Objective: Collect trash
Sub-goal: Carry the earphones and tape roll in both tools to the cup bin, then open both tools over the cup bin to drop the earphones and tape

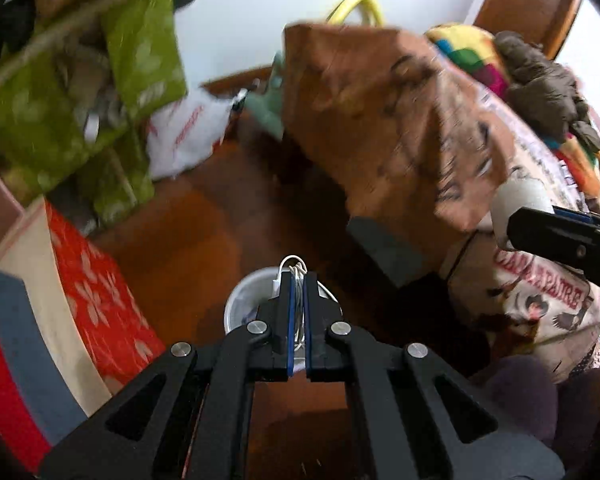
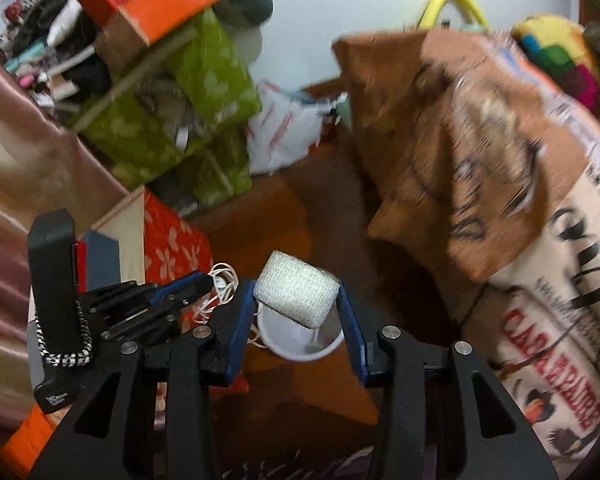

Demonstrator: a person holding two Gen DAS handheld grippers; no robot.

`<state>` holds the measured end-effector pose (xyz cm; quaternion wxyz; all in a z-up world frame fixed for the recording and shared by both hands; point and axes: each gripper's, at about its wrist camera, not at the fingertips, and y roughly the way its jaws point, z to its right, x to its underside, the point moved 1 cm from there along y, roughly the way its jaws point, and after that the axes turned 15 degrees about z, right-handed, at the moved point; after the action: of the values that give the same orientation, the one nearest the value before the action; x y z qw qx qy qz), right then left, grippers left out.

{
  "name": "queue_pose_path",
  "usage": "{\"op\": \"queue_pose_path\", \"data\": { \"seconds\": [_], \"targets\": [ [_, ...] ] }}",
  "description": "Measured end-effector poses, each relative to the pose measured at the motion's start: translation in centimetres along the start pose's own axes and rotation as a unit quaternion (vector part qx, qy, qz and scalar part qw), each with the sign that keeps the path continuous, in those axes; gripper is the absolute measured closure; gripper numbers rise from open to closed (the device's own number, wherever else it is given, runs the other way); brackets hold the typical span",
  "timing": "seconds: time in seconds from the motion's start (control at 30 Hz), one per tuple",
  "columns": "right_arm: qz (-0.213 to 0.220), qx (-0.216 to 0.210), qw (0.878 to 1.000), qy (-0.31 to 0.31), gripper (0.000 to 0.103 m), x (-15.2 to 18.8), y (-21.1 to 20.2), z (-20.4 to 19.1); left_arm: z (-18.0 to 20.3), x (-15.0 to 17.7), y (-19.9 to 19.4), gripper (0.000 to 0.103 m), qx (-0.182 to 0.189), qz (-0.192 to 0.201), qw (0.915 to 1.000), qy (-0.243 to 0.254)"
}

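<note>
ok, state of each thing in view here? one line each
left tool: shut on a bundle of white cord
right tool: shut on a white bandage roll, roll tilted
white bin: upright on the floor, open top, below both tools
brown paper bag: standing, crumpled
green fabric boxes: stacked, contents spilling

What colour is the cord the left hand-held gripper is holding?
White cord, clearest in the left wrist view.

Bin (image 2: 300, 344) on the floor (image 1: 204, 240), near centre; patterned box (image 1: 100, 300) to its left; stacked fabric boxes (image 2: 172, 120) far left; plastic bag (image 1: 184, 132) behind; printed sack (image 2: 560, 320) right
</note>
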<state>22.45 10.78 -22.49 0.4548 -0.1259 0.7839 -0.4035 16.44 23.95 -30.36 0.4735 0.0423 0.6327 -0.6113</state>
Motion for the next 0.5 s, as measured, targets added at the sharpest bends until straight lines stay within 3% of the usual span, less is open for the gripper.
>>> {"op": "queue_pose_path", "data": {
  "seconds": [0.33, 0.5],
  "targets": [
    [-0.086, 0.013, 0.996, -0.001, 0.064, 3.2, 8.0, -1.1, -3.7, 5.8, 6.7, 0.101, 0.002, -0.087, 0.9941, -0.064],
    [-0.104, 0.011, 0.995, 0.002, 0.064, 3.5, 10.2, -0.9, -4.1, 6.9, 8.6, 0.101, -0.003, -0.103, 0.9922, -0.070]
  ]
}}
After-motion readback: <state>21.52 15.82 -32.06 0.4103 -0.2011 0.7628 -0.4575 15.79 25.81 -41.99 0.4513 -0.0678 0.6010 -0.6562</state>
